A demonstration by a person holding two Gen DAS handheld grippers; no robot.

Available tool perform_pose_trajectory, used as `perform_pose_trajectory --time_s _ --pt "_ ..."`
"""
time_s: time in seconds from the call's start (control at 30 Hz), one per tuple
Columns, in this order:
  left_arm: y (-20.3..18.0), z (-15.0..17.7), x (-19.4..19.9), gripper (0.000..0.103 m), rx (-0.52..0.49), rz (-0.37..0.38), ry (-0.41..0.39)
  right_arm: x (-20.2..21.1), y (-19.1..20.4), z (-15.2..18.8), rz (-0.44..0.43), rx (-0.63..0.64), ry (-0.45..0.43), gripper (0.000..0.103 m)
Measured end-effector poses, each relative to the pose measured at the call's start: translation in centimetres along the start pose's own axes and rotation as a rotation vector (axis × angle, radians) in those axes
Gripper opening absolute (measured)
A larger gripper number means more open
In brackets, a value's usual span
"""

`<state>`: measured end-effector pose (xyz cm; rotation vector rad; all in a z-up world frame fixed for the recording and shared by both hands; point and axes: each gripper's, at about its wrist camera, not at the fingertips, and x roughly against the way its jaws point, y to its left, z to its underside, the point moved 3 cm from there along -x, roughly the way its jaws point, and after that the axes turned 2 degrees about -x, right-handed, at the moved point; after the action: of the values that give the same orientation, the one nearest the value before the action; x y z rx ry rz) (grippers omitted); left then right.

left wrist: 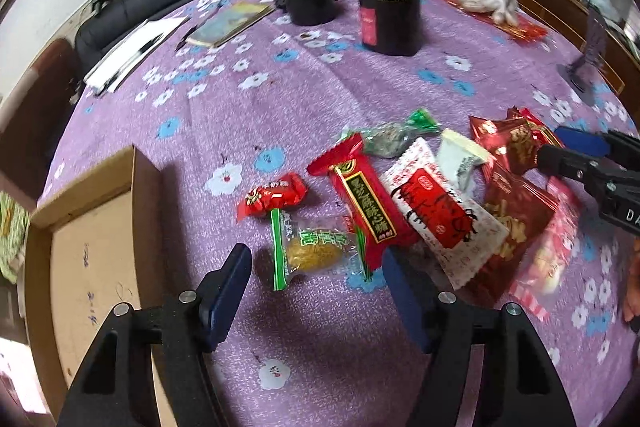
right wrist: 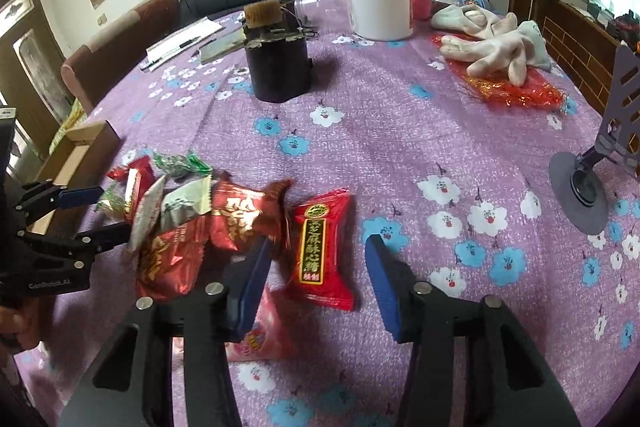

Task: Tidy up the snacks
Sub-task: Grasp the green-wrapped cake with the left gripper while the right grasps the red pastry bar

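Purple flowered tablecloth (left wrist: 280, 99) bears light, crinkly, slippery snack packets (left wrist: 400, 211) beside a cardboard box (left wrist: 80, 251), best pinched across their flat middles by the empty, part-open left gripper (left wrist: 316, 291) and right gripper (right wrist: 318, 283).

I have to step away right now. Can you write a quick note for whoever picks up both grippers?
Left gripper: open, over the clear-wrapped yellow snack, not gripping.
Right gripper: open around the red black-label packet, pads not pressing.
Snack pile: loose on the purple tablecloth.
Cardboard box: at the left edge; no snacks visible inside.
Done: nothing boxed that shows.
Left: move every snack.
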<state>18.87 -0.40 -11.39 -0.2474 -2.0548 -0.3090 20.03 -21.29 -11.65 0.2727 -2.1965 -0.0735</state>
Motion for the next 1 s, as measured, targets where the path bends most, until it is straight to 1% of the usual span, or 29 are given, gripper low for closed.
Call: perform_pose_trajectory --time_s 0.13,0.23,0.33,0.37,0.4,0.43,0.47,0.5,0.53,0.57,0.83,1.0 --pt "0.4 -0.1 -0.3 0.072 0.058 0.014 -0.005 -0.5 -0.2 -0.2 0.009 0.001 0.006 0.047" --pt "0.2 -0.1 -0.5 0.072 0.074 0.039 -0.006 -0.7 -0.1 -0.4 0.022 0.014 0.012 0.047" --pt "0.1 -0.2 -0.5 0.072 0.085 0.041 -0.020 -0.8 0.2 -0.4 0.046 0.037 0.009 0.047" --pt "0.1 -0.2 -0.5 0.071 0.090 0.042 -0.025 -0.8 0.3 -0.3 0.056 0.042 0.006 0.045" --pt "0.1 -0.2 -0.5 0.065 0.094 0.043 -0.033 -0.8 0.2 -0.3 0.065 0.043 0.003 0.038" --pt "0.0 -0.2 -0.4 0.061 0.094 0.041 -0.040 -0.7 0.1 -0.3 0.067 0.040 0.001 0.030" --pt "-0.1 -0.3 -0.3 0.053 0.095 0.042 -0.044 -0.6 0.0 -0.3 0.062 0.032 0.001 0.026" --pt "0.0 -0.3 -0.2 0.051 0.099 0.048 -0.047 -0.6 -0.2 -0.2 0.059 0.025 0.001 0.022" --pt "0.0 -0.3 -0.2 0.050 0.105 0.055 -0.048 -0.5 -0.3 -0.2 0.058 0.019 0.000 0.022" --pt "0.1 -0.3 -0.1 0.046 0.112 0.063 -0.053 -0.4 -0.4 -0.2 0.060 0.018 -0.002 0.022" --pt "0.1 0.2 0.4 0.043 0.137 0.114 -0.069 0.8 -0.5 0.0 0.033 -0.004 -0.027 0.021" --pt "-0.2 0.4 1.5 0.043 0.141 0.123 -0.094 2.1 -0.4 0.0 0.017 -0.013 -0.051 0.021"
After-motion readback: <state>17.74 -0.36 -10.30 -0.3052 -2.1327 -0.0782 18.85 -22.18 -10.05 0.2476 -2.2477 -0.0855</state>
